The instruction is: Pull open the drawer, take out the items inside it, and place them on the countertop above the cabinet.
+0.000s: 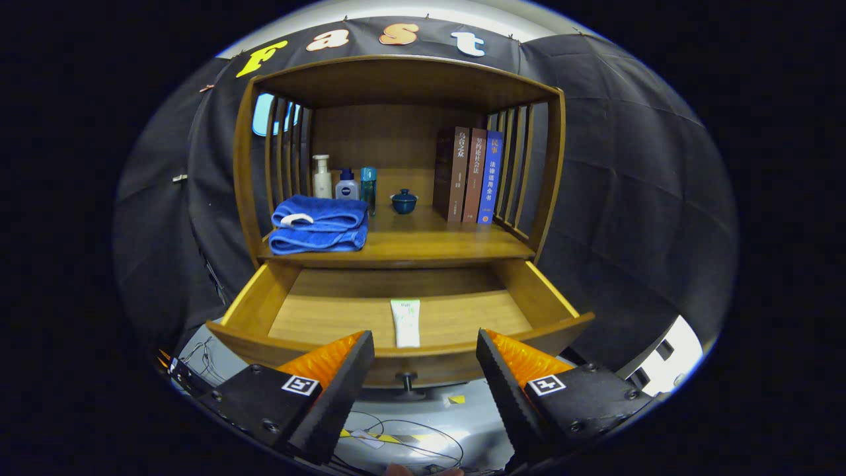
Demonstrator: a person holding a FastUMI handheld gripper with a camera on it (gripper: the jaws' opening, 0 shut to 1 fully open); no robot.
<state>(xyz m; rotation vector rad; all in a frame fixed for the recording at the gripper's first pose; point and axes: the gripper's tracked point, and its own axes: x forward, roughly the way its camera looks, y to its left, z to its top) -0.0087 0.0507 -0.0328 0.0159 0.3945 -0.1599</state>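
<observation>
The gripper [425, 370] hangs in front of the cabinet with its fingers [344, 383] spread wide apart and nothing between them. In the gap between the tips sits the knob [408, 379] on the drawer front, and below it loose cables [410, 439] trail over a grey floor.

Just beyond the tips is the drawer [258, 301], pulled well out, so the opening step looks done. A single tube [406, 322] lies flat on its floor, lengthwise, its near end close to the front wall and almost in line with the gap between the fingers. That alignment, with the fingers open, reads as a set-up for reaching down over the front wall to take the tube; lying flat, it will probably want a pinch across its width.

Above the drawer is the countertop [429, 241], where the tube should go. A folded towel [319, 225] takes up its left front. Behind that stand three bottles [345, 182] in a row, then a small lidded cup [404, 201] near the middle, and three books [468, 175] upright against the right slats. The bare wood at front centre and right looks like the easiest landing spot.
</observation>
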